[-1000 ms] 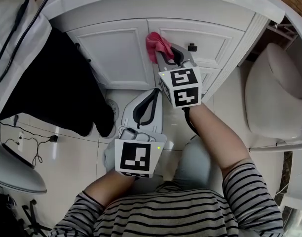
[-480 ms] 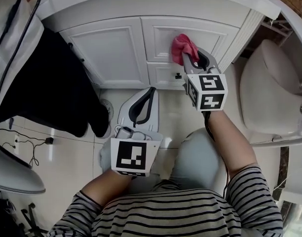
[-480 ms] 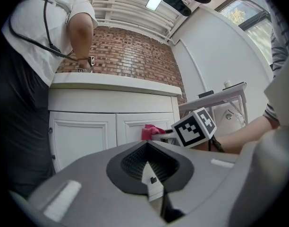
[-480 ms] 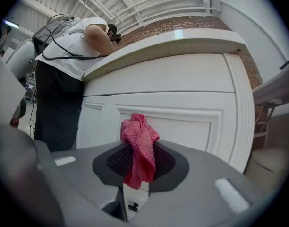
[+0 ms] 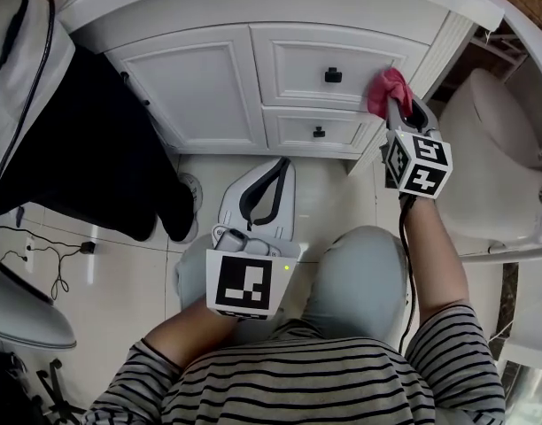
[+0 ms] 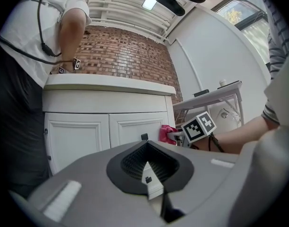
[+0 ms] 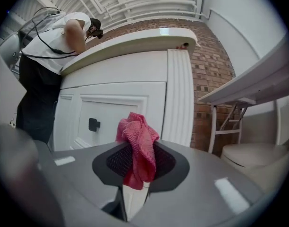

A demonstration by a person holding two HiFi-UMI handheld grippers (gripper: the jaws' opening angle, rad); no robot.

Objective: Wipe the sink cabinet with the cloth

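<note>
The white sink cabinet (image 5: 209, 87) fills the top of the head view, with a door at the left and two drawers with black knobs (image 5: 333, 75) at the right. My right gripper (image 5: 397, 113) is shut on a pink cloth (image 5: 386, 89) and presses it against the top drawer's right end, beside the fluted corner post (image 7: 177, 98). The right gripper view shows the pink cloth (image 7: 137, 148) bunched between the jaws. My left gripper (image 5: 262, 193) hangs low over the floor, away from the cabinet, jaws together with nothing in them.
A person in black trousers (image 5: 103, 149) and a white top stands at the cabinet's left. A white toilet (image 5: 492, 166) is at the right, close to my right arm. Cables (image 5: 50, 255) lie on the tiled floor at the left. My knees are below.
My right gripper has swept the cloth rightward across the cabinet front, from between the door and drawers to the top drawer's right end. The left gripper has hardly moved.
</note>
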